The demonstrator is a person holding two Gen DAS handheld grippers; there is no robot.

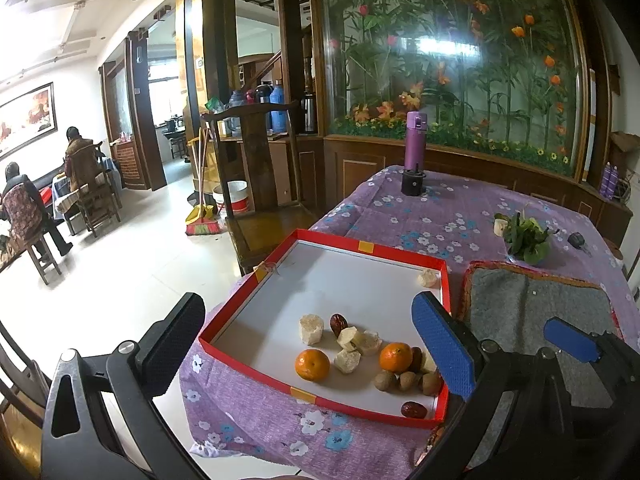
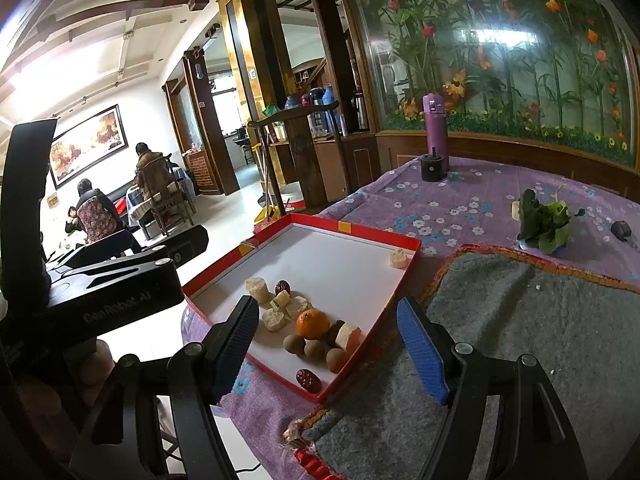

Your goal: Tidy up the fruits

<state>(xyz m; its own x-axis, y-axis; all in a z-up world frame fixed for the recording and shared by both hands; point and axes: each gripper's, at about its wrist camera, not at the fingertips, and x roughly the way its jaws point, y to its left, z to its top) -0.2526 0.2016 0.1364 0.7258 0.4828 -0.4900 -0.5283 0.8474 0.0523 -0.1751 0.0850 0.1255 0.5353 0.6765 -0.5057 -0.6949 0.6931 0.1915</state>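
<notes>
A red-rimmed tray point(image 1: 276, 254) with a white floor lies on the purple flowered tablecloth. In it are two tangerines point(image 1: 312, 365) point(image 1: 395, 357), pale sugarcane chunks point(image 1: 311, 325), red dates point(image 1: 414, 409) and brown longans point(image 1: 385, 381), clustered at the near right. One more pale chunk point(image 1: 426, 278) sits in the far right corner. My left gripper point(image 1: 316, 340) is open and empty, above the tray's near edge. My right gripper point(image 2: 326, 344) is open and empty, just before the tray's near right corner point(image 2: 320, 394); one tangerine point(image 2: 312, 323) lies ahead of it.
A grey mat point(image 2: 520, 340) with an orange-red border lies right of the tray. Farther back stand a leafy green bunch point(image 2: 544, 222), a purple flask point(image 2: 435, 132), a black cup point(image 2: 433, 168) and a small dark object point(image 2: 621, 230). A wooden chair point(image 1: 248, 184) stands left of the table.
</notes>
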